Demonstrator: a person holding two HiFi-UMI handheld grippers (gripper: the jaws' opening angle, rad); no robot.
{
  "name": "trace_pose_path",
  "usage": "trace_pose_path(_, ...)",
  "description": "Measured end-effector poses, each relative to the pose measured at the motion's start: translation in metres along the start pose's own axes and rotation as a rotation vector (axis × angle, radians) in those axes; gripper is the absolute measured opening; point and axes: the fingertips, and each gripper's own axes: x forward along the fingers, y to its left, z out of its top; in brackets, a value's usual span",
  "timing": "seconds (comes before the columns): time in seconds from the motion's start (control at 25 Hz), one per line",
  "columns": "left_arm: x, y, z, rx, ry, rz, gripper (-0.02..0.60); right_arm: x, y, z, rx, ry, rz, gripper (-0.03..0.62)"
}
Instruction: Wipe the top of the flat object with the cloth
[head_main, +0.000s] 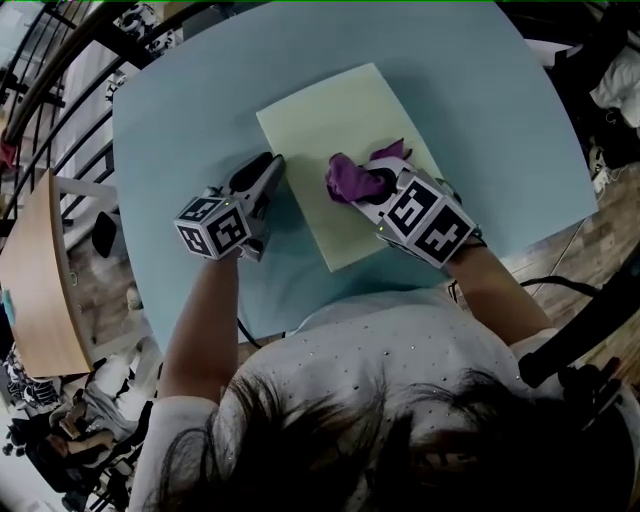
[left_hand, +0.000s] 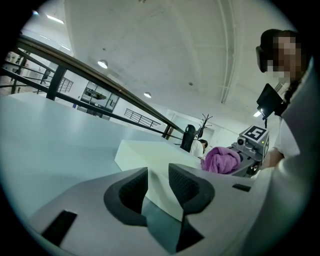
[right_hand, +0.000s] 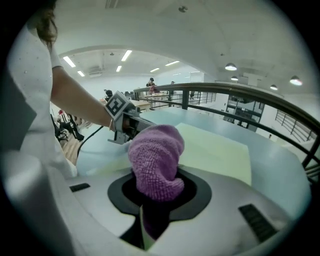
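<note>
Right tongs: You had the right tongs (right_hand: 157, 192) clamped on the cloth (right_hand: 155, 160). The purple wad filled the gap and bulged out past the tips.
Left tongs: Your left tongs (left_hand: 159, 182) stood about half open with nothing gripped. Only the edge of the flat object (left_hand: 150, 152) showed through the gap, and the pads were not seen pressing on it.
Cloth: In the head view it sat on the flat object's top, in the half nearer you and toward the middle. It looked to be touching the surface, though no view showed the contact itself.
Flat object: It was a pale green, slab-like sheet lying flat on the desk (head_main: 470, 90), turned at an angle to you. The left tongs' tips were right at its left long edge, and the right tongs reached in from its right side.
Desk: It was a light blue top with rounded corners, and it carried nothing besides the sheet.
Step in hand: You seemed to be in the wipe itself, with the cloth down on the top and the other tool set to steady the sheet. Much of the far half looked not yet covered from where the cloth lay.
Next move: You would have needed to drag the wad across the top in a flat stroke toward the far end, pressing lightly and gripping firmly so the cloth did not pull free. The left tongs would have had to brace the edge so the sheet did not slide.
</note>
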Motion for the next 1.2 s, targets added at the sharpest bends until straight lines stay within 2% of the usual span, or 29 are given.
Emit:
trace_pose_path(0.2,0.0,-0.002,-0.002,0.001,-0.001,-0.003,0.13,-0.031,-0.044,-0.032,-0.047,0.106,-0.177,0.092)
trace_pose_path(0.36,0.0,-0.001,-0.002,-0.001,-0.001,-0.007,0.13,-0.05,-0.071,-0.049,0.019,0.122,-0.258,0.092)
trace_pose_path(0.48,0.0,-0.001,-0.003,-0.001,-0.002,-0.007,0.13,-0.059,-0.084,-0.058,0.102,0.111,-0.281,0.092)
trace_pose_path(0.6,0.0,0.0,-0.002,-0.002,-0.005,-0.004,0.13,-0.061,-0.085,-0.05,0.261,0.046,-0.219,0.092)
trace_pose_path(0.68,0.0,0.0,-0.001,0.0,-0.008,-0.003,0.13,-0.06,-0.074,-0.022,0.346,-0.068,-0.122,0.091)
trace_pose_path(0.8,0.0,-0.001,-0.002,0.001,-0.009,0.0,0.13,-0.046,-0.032,0.03,0.374,-0.221,0.056,0.091)
trace_pose_path(0.88,-0.001,-0.002,-0.004,0.002,-0.01,0.003,0.13,-0.024,0.012,0.046,0.322,-0.201,0.182,0.091)
trace_pose_path(0.96,-0.002,-0.001,-0.004,0.001,-0.012,0.005,0.13,0.0,0.056,0.043,0.2,-0.104,0.271,0.091)
trace_pose_path(1.08,-0.001,0.001,0.001,0.011,-0.012,0.003,0.13,0.023,0.085,0.025,-0.002,0.025,0.268,0.091)
trace_pose_path(1.12,0.0,0.002,0.001,0.014,-0.013,0.003,0.13,0.024,0.085,0.022,-0.02,0.033,0.259,0.091)
trace_pose_path(1.2,-0.001,0.002,0.001,0.014,-0.016,0.006,0.13,0.021,0.079,0.018,0.019,0.031,0.256,0.091)
